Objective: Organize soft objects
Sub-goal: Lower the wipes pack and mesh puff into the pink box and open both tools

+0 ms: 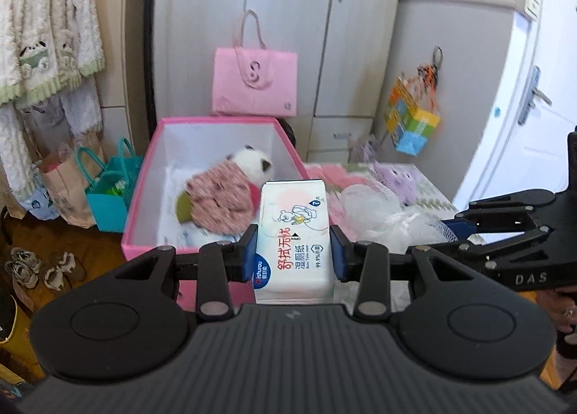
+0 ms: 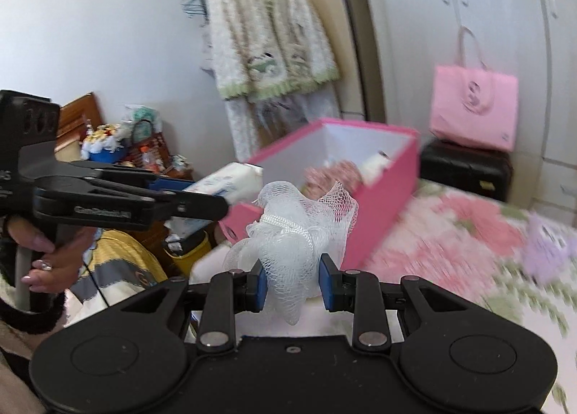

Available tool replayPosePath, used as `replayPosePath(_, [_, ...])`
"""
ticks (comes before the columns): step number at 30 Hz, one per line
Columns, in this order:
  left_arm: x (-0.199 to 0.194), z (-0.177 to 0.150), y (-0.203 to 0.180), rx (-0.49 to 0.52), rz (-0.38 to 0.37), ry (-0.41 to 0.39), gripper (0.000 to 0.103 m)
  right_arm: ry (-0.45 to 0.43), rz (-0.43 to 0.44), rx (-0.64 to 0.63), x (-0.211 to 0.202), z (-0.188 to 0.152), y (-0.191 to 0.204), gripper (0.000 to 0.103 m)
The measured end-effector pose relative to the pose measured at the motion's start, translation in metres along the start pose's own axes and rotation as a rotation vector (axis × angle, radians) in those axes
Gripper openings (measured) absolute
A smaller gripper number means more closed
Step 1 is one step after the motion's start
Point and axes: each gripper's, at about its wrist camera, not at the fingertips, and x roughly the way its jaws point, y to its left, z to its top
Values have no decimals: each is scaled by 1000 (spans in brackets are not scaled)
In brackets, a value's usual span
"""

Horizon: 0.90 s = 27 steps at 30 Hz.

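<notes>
My left gripper (image 1: 294, 252) is shut on a white pack of wet wipes (image 1: 294, 234), held up in front of the pink storage box (image 1: 140, 197). Inside the box lies a plush toy (image 1: 230, 194) with a white head and pink patterned clothing. My right gripper (image 2: 293, 286) is shut on a white mesh bath sponge (image 2: 295, 234), lifted just short of the same pink box (image 2: 382, 205). In the right wrist view the left gripper (image 2: 230, 203) comes in from the left with the wipes pack (image 2: 230, 183). The right gripper (image 1: 449, 225) shows at the right of the left wrist view with the sponge (image 1: 382, 212).
The box stands on a bed with a floral cover (image 2: 450, 234). A pink tote bag (image 1: 254, 84) rests on a black case (image 2: 465, 169) behind it. Wardrobe doors (image 1: 288, 17) lie beyond. A fluffy cardigan (image 2: 270, 35) hangs at the left. Teal bags (image 1: 111, 190) and slippers (image 1: 39, 266) sit on the floor.
</notes>
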Motion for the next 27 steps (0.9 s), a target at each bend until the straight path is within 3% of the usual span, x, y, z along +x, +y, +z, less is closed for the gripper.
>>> replayPosePath(6, [17,18,26,-35,21,-43,39,-30,-3,-56,36,33,8,33])
replayPosePath(12, [58,27,49,-49,76,-20,39,-6,-52,-75,81,53,0,34])
replayPosePath(15, [82,28,58,-60,89,8,39,7,-95,-79,104,60,-6,34])
replayPosePath(21, [108,26,65,-43,124,44,39,62,-68,-14,134,62,-22,34])
replayPosePath(27, [122,27,74,-39,174,58,39,86,-151,-77,154,63,-22,39])
